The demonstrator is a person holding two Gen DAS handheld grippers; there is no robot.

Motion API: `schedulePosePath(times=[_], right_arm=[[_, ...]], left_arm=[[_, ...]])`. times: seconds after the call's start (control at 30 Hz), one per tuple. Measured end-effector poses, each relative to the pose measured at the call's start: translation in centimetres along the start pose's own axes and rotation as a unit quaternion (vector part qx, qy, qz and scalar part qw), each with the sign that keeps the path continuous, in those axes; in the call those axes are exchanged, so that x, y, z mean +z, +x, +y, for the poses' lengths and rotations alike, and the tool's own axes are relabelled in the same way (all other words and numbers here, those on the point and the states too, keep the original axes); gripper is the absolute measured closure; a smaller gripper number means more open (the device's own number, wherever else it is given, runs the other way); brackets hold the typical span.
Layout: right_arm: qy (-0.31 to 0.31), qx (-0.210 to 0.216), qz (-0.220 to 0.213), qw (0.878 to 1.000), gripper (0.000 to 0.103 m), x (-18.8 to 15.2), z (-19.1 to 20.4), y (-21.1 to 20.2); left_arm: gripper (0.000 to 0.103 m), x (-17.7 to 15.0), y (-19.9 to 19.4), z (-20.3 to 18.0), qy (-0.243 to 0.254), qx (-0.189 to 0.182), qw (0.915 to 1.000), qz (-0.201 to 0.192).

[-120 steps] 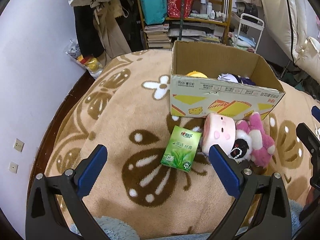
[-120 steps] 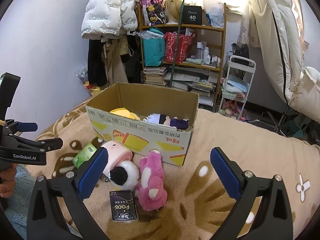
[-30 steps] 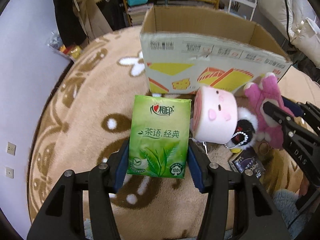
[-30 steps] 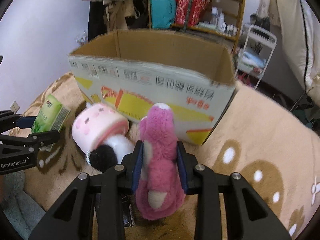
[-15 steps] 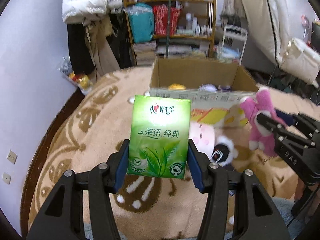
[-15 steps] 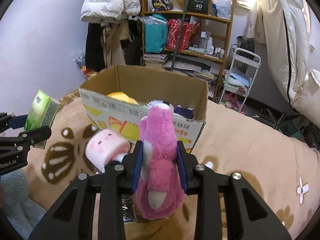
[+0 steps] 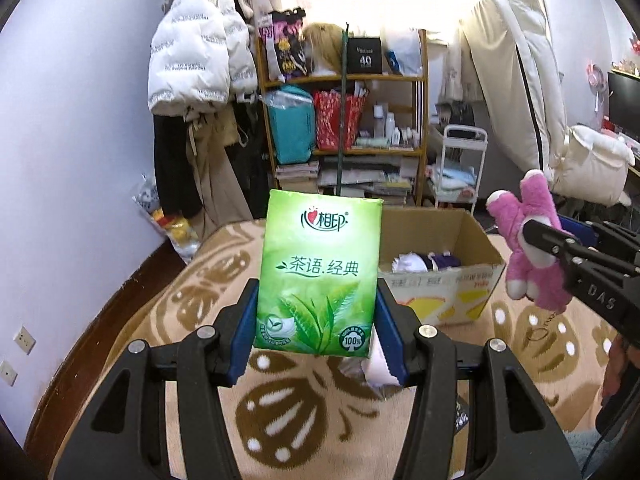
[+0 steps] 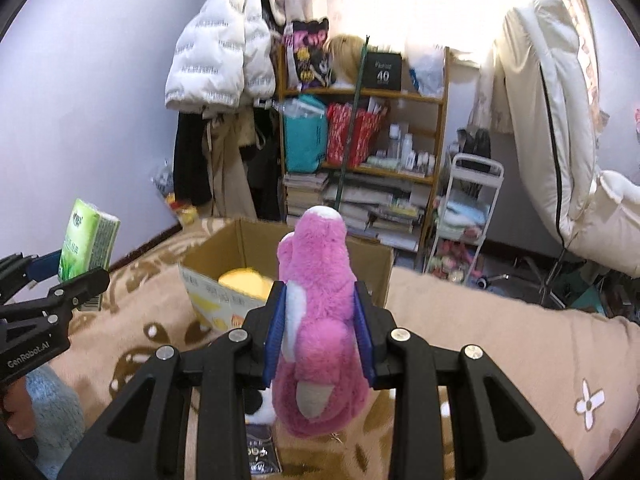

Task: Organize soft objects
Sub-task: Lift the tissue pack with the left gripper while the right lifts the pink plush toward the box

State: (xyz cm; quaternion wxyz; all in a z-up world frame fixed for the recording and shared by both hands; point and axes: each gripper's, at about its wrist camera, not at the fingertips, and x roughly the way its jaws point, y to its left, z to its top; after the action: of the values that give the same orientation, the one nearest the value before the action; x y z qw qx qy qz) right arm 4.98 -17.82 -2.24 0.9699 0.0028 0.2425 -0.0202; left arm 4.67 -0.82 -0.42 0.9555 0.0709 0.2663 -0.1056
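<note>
My left gripper (image 7: 318,328) is shut on a green tissue pack (image 7: 318,272), held upright in the air; the same tissue pack (image 8: 86,240) shows at the left of the right wrist view. My right gripper (image 8: 318,332) is shut on a pink plush bear (image 8: 316,304), also lifted; the bear (image 7: 528,248) hangs at the right of the left wrist view. Beyond both stands an open cardboard box (image 7: 472,240), seen in the right wrist view as the box (image 8: 224,248) with a yellow soft thing (image 8: 244,280) inside. White and dark plush (image 7: 424,262) lies in it too.
A beige blanket with brown butterfly pattern (image 7: 168,312) covers the bed. A black packet (image 8: 260,456) and part of a black-and-white plush (image 8: 258,404) lie under my right gripper. A cluttered shelf (image 8: 360,152), hanging coats (image 8: 220,60) and a white trolley (image 8: 464,216) stand behind.
Both grippers have risen and tilted up with the tissue pack and pink bear off the blanket. The box now sits lower and farther in view, and the pink cylinder plush has dropped out of sight.
</note>
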Motion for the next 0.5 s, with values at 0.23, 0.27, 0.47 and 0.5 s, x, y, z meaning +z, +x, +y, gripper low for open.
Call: schedulePosePath(times=[0.23,0.27,0.47,0.5], right_arm=[[-0.011,0.003,-0.033,0.999,0.069,1.7,-0.1,-0.5],[-0.011,0.003,-0.037,0.999,0.069,2.0,-0.1,-0.3],[-0.002,0.01,-0.059,0.998,0.069,2.8,-0.5,-0.2],[0.001,0.011,-0.066,0.998,0.069,3.2,-0.8,-0.2]], left_arm=[[0.05,1.2,0.4,0.2,-0.001,0.003,0.9999,-0.016],[0.05,1.4,0.6,0.1,-0.001,0.002,0.9999,-0.016],[0.05,3.2,0.5,0.2,-0.008,-0.015,0.9995,-0.026],[0.05,3.5,0.4,0.1,-0.007,-0.017,0.9994,-0.028]])
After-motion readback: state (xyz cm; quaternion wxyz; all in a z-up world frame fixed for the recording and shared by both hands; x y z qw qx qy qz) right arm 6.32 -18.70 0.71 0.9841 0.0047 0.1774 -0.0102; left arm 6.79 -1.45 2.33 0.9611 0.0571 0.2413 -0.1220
